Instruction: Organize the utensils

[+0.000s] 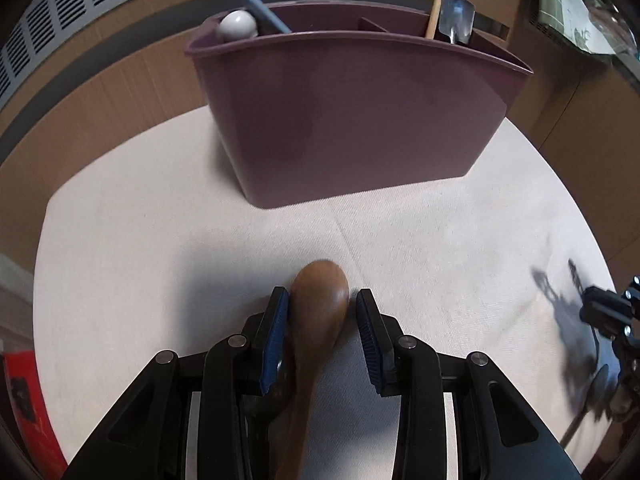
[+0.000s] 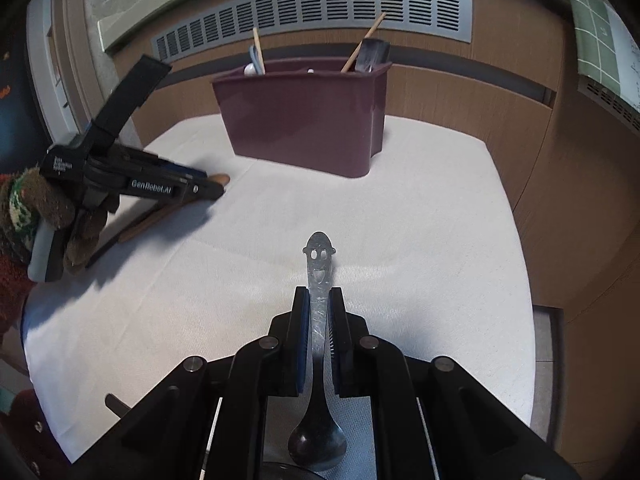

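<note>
A maroon utensil caddy (image 1: 352, 120) stands at the far side of the white cloth; it also shows in the right wrist view (image 2: 304, 120). It holds a grey spatula (image 1: 256, 4), a white round-ended utensil (image 1: 237, 26), a wooden stick (image 1: 437, 4) and a metal scoop (image 1: 458, 18). My left gripper (image 1: 322, 300) is shut on a wooden spoon (image 1: 320, 300), bowl end forward, just above the cloth. My right gripper (image 2: 319, 300) is shut on a metal spoon (image 2: 319, 272) with a smiley-face handle, its bowl toward the camera.
The white cloth (image 2: 420, 240) covers the table. A wood-panelled wall with a grey vent grille (image 2: 312, 12) runs behind. The left gripper with the gloved hand (image 2: 120, 184) shows at the left of the right wrist view. A red object (image 1: 24, 392) lies at far left.
</note>
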The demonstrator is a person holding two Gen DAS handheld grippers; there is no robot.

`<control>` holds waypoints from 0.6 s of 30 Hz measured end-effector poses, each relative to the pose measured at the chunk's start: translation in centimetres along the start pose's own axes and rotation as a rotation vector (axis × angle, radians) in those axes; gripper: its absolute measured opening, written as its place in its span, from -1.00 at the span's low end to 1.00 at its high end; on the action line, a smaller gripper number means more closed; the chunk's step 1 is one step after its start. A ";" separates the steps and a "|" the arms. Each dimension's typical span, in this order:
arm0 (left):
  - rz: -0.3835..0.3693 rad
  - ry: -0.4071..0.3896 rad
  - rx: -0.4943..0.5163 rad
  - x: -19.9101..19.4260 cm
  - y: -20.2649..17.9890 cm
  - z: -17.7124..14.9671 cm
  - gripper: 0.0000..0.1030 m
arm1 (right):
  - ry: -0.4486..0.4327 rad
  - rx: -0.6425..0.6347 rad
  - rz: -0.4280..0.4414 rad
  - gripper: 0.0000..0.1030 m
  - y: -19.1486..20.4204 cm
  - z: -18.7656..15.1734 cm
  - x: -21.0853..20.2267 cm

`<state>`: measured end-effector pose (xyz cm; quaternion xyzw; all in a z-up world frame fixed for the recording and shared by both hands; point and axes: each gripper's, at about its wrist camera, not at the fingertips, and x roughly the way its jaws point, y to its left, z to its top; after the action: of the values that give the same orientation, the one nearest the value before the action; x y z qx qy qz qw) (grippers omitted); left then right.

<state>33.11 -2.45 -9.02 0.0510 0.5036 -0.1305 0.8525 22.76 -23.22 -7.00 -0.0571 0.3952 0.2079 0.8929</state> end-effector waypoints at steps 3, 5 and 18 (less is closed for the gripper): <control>0.004 -0.025 -0.018 -0.4 0.1 -0.6 -0.43 | -0.023 0.017 0.010 -0.85 -0.1 0.4 -0.3; -0.022 -0.091 -0.090 -2.0 0.5 -1.5 -0.43 | -0.038 0.026 0.015 -0.85 -0.1 0.7 -0.5; -0.091 -0.407 -0.183 -12.8 -1.0 -5.1 -0.43 | -0.118 0.048 0.013 -0.84 0.5 1.8 -2.3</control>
<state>22.63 -0.07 -0.26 -0.0767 0.3327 -0.1299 0.9309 22.43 -23.01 -4.08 -0.0208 0.3470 0.2069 0.9145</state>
